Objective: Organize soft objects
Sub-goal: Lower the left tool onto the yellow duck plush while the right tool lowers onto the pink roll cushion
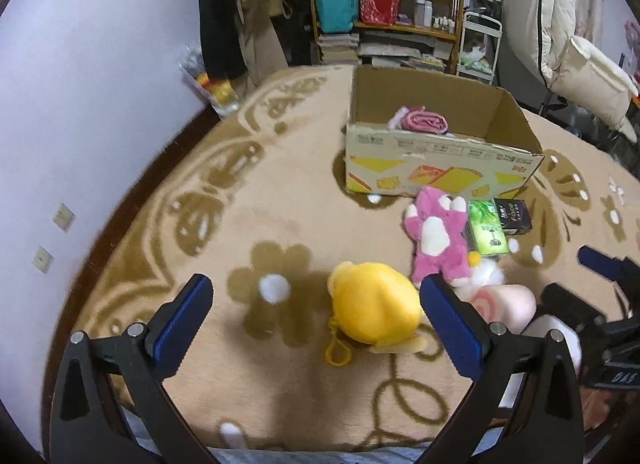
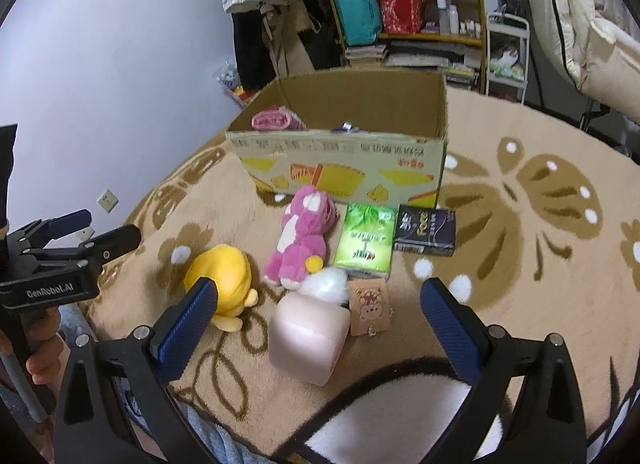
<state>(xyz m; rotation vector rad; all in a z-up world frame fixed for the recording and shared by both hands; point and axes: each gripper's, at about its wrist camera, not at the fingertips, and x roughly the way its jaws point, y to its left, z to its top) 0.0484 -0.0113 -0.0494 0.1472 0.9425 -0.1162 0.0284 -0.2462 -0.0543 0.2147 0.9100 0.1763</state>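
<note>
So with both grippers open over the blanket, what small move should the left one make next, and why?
Probably ease the left gripper forward and down so its open fingers straddle the yellow plush toy, then close. The toy lies loose on the blanket, just ahead, slightly right of centre, and the cardboard box already holds a pink rolled cloth.

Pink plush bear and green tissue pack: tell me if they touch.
Touching. The right wrist view shows the pink plush bear leaning against the green tissue pack's left edge, with no blanket visible between them.

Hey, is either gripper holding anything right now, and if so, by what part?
Nothing is held. The left gripper and right gripper are both open, hovering above the yellow plush and pink cube.
</note>
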